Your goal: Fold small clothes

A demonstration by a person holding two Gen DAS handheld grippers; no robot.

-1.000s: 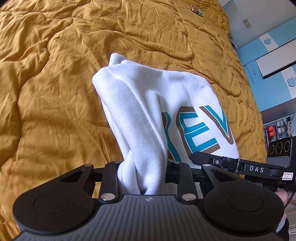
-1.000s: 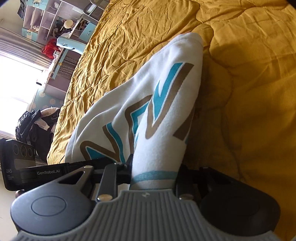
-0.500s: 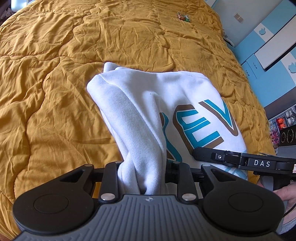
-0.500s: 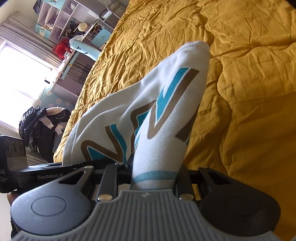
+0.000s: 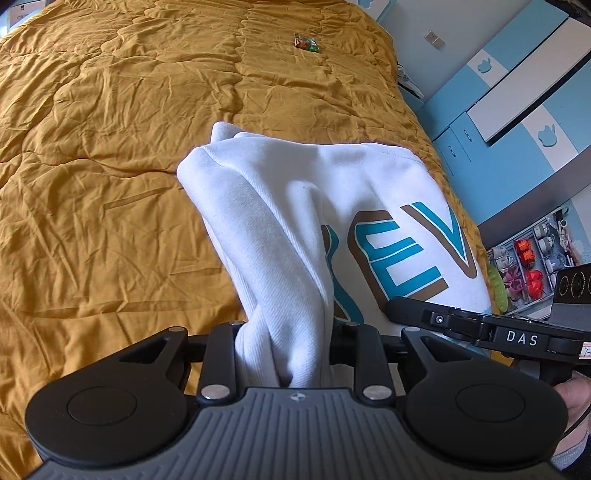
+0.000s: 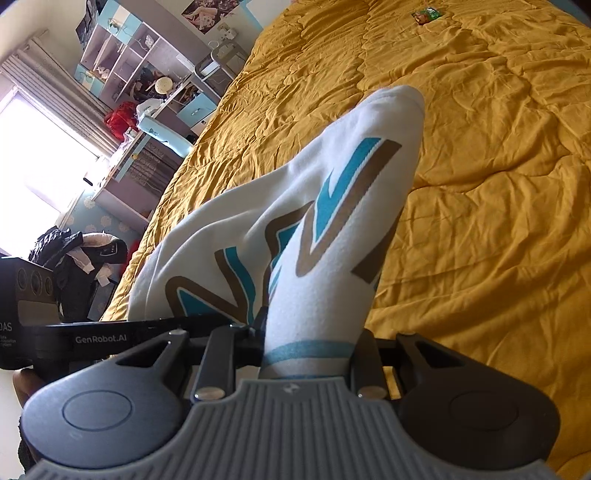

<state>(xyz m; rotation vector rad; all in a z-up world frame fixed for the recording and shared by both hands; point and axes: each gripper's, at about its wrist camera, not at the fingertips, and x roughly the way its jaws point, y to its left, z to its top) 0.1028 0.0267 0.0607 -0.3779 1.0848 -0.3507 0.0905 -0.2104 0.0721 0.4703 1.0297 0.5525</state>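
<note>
On the left, a rumpled mustard-yellow quilted bedspread (image 5: pixel 110 155) fills the scene from near to far. The left gripper (image 5: pixel 284 343) is clenched on a bunched fold of the small white sweatshirt with teal and brown block letters (image 5: pixel 295 229), the cloth pinched between its black fingers (image 5: pixel 221 354) and rising away from them over the bed. The printed letters lie to the right of that bunched fold. At the near right of the left wrist view, the right gripper (image 5: pixel 480 328) reaches in to the garment's right side. In the right wrist view, the right gripper (image 6: pixel 306 350) likewise grasps the sweatshirt (image 6: pixel 332 206), with a teal stripe sitting just at its jaws. Far off on the bedspread (image 6: pixel 498 184) lies a small green and orange wrapper (image 6: pixel 426 15). At the far right of the left wrist view stand blue and white cabinet doors (image 5: pixel 517 85).
</note>
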